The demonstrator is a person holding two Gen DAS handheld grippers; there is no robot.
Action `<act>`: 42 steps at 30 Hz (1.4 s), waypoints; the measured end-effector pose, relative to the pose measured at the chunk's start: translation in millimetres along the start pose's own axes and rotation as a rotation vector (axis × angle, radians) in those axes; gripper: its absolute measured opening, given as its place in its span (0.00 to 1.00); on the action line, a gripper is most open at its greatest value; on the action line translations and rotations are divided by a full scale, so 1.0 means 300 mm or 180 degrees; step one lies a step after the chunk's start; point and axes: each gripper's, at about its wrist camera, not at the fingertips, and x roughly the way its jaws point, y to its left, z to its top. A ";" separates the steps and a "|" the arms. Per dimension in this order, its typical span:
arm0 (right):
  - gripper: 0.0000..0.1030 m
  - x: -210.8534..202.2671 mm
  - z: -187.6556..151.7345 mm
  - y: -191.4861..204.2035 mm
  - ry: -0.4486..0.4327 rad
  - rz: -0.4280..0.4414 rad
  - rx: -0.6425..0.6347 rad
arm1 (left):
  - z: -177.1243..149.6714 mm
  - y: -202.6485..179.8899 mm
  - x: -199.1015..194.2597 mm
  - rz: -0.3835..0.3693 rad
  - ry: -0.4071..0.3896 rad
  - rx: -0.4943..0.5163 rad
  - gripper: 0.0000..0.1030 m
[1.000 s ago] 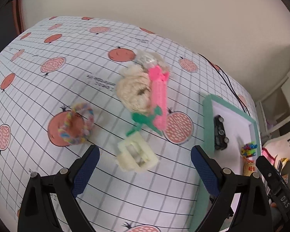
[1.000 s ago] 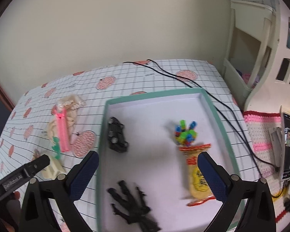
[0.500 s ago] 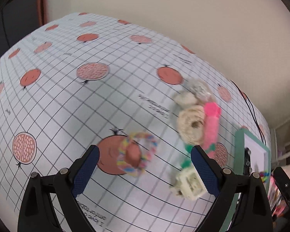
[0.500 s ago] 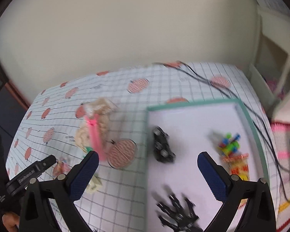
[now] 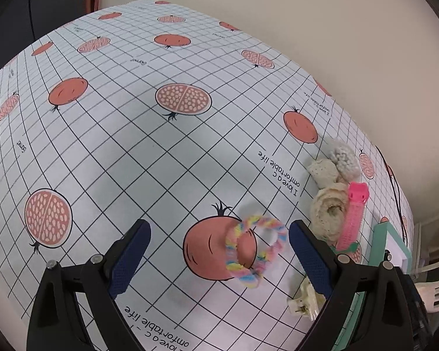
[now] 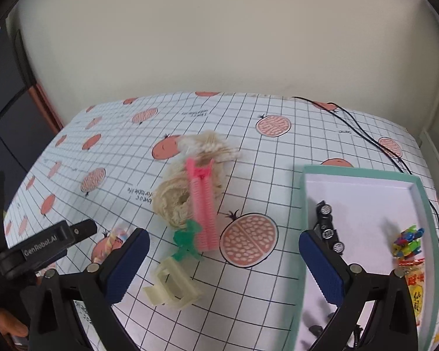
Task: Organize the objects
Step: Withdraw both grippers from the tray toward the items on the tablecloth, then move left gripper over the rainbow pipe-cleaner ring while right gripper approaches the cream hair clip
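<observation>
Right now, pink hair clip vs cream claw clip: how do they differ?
The pink hair clip is long, narrow and ribbed; the cream claw clip is short and boxy with open loops. The pink hair clip lies partly on a beige scrunchie; the cream claw clip sits alone on the tablecloth, nearer the camera. Both lie outside the tray.

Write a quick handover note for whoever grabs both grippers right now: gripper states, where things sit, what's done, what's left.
Left gripper: open, empty, framing the pastel hair tie on the tablecloth.
Right gripper: open, empty, over the table beside the tray.
In the tray: black toy car, colourful block toy, snack packet.
Left on the cloth: hair tie, cream claw clip, pink clip, beige scrunchie, green clip.
</observation>
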 end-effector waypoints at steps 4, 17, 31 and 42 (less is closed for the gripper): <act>1.00 0.026 -0.017 0.013 0.0051 0.0059 0.0017 | -0.003 -0.005 0.006 -0.0023 0.0035 0.0028 0.93; 1.00 0.119 -0.077 0.096 0.0355 0.0043 -0.0320 | -0.004 -0.002 0.060 -0.0014 0.0293 0.0089 0.93; 1.00 0.189 -0.136 0.164 0.0577 -0.0244 -0.0724 | -0.039 -0.031 0.100 0.0139 0.0473 0.0288 0.93; 1.00 0.221 -0.152 0.163 0.0722 -0.0353 -0.0775 | -0.051 -0.059 0.106 0.0260 0.0467 0.0483 0.91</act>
